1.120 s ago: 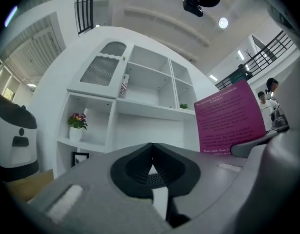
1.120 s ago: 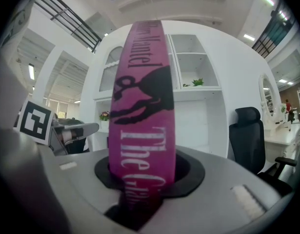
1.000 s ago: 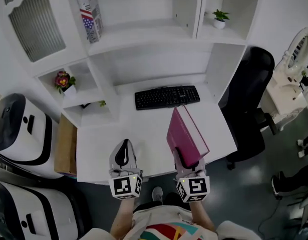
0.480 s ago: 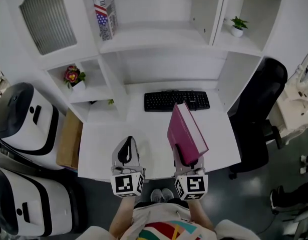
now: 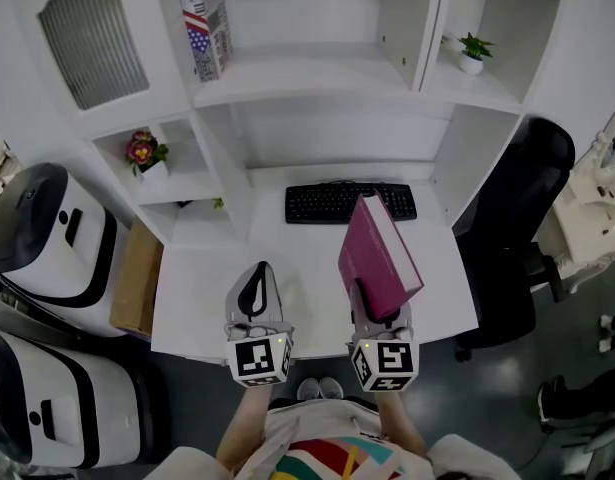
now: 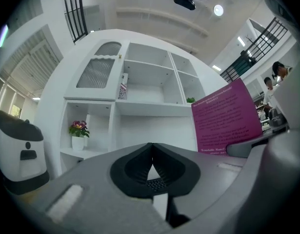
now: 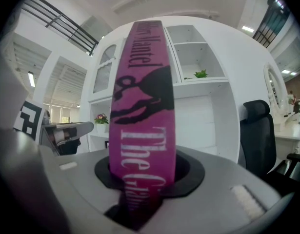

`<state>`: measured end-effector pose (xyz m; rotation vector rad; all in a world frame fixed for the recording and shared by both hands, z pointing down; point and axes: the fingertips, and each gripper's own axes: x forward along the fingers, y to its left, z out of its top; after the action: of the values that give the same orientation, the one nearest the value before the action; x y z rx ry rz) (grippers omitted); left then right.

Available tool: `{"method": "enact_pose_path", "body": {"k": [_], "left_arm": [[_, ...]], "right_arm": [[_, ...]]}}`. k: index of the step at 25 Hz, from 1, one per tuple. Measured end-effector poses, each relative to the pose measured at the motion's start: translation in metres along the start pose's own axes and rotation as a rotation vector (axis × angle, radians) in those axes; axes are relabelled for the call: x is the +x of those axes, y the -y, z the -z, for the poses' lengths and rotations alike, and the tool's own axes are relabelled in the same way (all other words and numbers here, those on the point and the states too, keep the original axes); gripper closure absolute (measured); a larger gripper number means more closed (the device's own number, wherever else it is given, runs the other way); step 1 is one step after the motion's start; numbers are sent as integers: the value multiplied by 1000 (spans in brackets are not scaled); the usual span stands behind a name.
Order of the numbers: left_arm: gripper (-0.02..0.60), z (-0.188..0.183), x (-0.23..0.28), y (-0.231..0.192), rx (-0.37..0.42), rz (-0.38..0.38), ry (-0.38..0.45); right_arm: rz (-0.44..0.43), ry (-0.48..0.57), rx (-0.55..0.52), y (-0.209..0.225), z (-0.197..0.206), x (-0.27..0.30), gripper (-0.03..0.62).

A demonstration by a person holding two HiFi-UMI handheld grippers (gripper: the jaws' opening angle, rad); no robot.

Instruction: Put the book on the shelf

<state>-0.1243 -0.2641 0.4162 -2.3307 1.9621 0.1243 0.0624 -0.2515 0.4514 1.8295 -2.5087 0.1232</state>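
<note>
A thick magenta book (image 5: 377, 258) stands upright above the white desk (image 5: 307, 268), gripped at its lower end by my right gripper (image 5: 375, 316). In the right gripper view its spine (image 7: 142, 111) fills the middle, clamped between the jaws. The book's back cover (image 6: 227, 116) shows at the right of the left gripper view. My left gripper (image 5: 255, 293) hovers over the desk's front left, jaws closed together with nothing between them. The white shelf unit (image 5: 297, 73) rises behind the desk with bare compartments (image 6: 147, 79).
A black keyboard (image 5: 349, 201) lies at the desk's back. A striped box (image 5: 205, 26) stands on the upper shelf, a flower pot (image 5: 144, 153) in the left cubby, a small green plant (image 5: 474, 51) on the right shelf. A black chair (image 5: 517, 218) stands right of the desk.
The view has shifted a little, so the shelf sits lower and further right in frame. Both grippers and the book have edged slightly nearer the desk's front; the grip is unchanged.
</note>
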Motion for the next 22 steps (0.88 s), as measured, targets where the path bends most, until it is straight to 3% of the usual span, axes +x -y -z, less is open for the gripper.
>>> {"method": "enact_pose_path", "body": {"k": [4,10,17,22], "left_arm": [[581,-2,5,1,3,10,-37],[581,-30,20,-9,17,2,-26],[581,-58,33,-19,69,-19,-39],[581,-77,45,-26,72,-32,-14]], "right_arm": [[6,-33,-24,1,-10,1,450],[1,8,33,1,-67,13,451],[-31,112,-55,-4,-154,36,453],[18,178,-122,7,-215,52,453]]}}
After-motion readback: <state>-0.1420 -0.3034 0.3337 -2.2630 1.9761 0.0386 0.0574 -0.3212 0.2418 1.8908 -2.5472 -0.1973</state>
